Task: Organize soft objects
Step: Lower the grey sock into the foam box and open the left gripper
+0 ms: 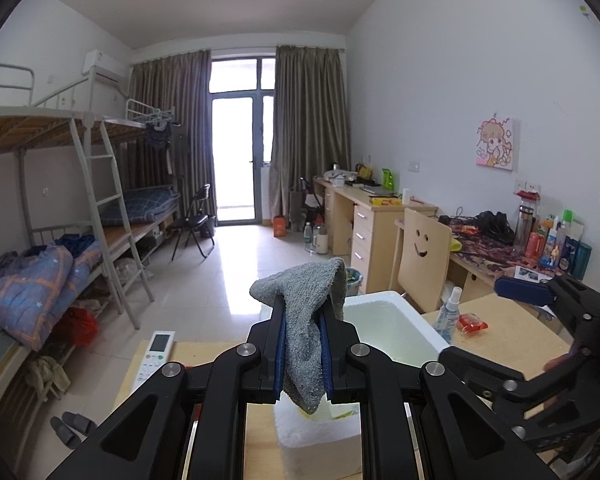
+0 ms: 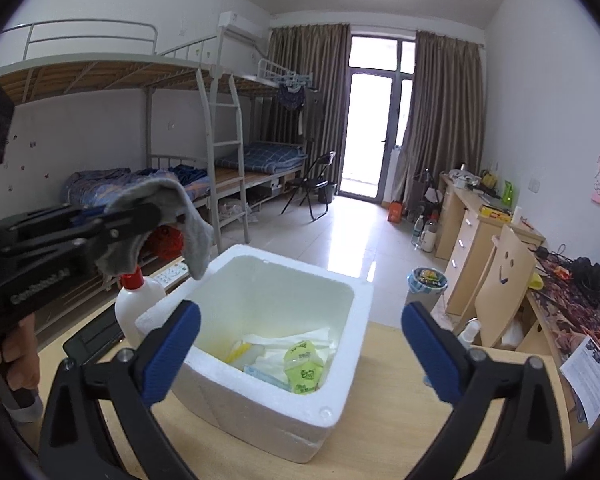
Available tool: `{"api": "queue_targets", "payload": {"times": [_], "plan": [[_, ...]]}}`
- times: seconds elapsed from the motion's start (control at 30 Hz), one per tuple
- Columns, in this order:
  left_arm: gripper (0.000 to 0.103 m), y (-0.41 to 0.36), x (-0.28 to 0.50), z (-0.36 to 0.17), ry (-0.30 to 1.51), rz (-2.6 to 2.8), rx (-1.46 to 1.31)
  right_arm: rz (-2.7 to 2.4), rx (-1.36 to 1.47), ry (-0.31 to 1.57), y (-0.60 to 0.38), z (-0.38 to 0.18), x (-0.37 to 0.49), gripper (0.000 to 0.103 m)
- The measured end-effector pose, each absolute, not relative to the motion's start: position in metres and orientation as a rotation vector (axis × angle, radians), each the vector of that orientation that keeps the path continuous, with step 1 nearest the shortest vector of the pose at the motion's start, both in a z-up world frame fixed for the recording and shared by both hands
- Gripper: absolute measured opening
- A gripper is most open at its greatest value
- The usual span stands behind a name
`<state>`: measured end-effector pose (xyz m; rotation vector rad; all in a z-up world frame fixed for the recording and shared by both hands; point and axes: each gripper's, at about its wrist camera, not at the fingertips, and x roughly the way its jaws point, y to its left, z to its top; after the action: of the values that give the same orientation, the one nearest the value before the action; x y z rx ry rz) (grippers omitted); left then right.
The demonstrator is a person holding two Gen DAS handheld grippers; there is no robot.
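The left tool (image 1: 302,344) pinches a grey cloth (image 1: 306,316), its long axis hanging downward between the pads. From the right wrist view the cloth (image 2: 180,208) hangs just above the box (image 2: 260,412) at its near-left rim, so the drop likely needs a short shift inward over the opening. The right tool (image 2: 300,344) is spread wide and holds nothing, facing the box on the bench (image 2: 400,420).

The towel (image 1: 306,332) hides part of the foam box (image 1: 396,332); labels on the packets (image 2: 304,366) inside are unreadable.
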<state>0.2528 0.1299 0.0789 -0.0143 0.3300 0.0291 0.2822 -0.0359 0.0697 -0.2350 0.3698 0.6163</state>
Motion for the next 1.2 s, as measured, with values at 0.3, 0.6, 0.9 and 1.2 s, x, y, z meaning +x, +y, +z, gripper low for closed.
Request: {"api": "queue_targets", "payload": {"times": [0.3, 0.6, 0.9, 1.2], "plan": [[0.015, 0.121, 0.269, 0.071, 0.366, -0.024, -0.006, 0.568, -0.231, 0.357, -0.052, 0.069, 0.272, 0.102], [0.015, 0.110, 0.280, 0.067, 0.388, -0.038, -0.007, 0.531, -0.234, 0.366, -0.064, 0.066, 0.267, 0.102], [0.016, 0.110, 0.286, 0.068, 0.389, -0.056, 0.004, 0.504, -0.223, 0.369, -0.075, 0.064, 0.265, 0.102], [0.061, 0.111, 0.290, 0.063, 0.398, -0.037, -0.011, 0.483, -0.220, 0.370, -0.077, 0.064, 0.257, 0.102]]}}
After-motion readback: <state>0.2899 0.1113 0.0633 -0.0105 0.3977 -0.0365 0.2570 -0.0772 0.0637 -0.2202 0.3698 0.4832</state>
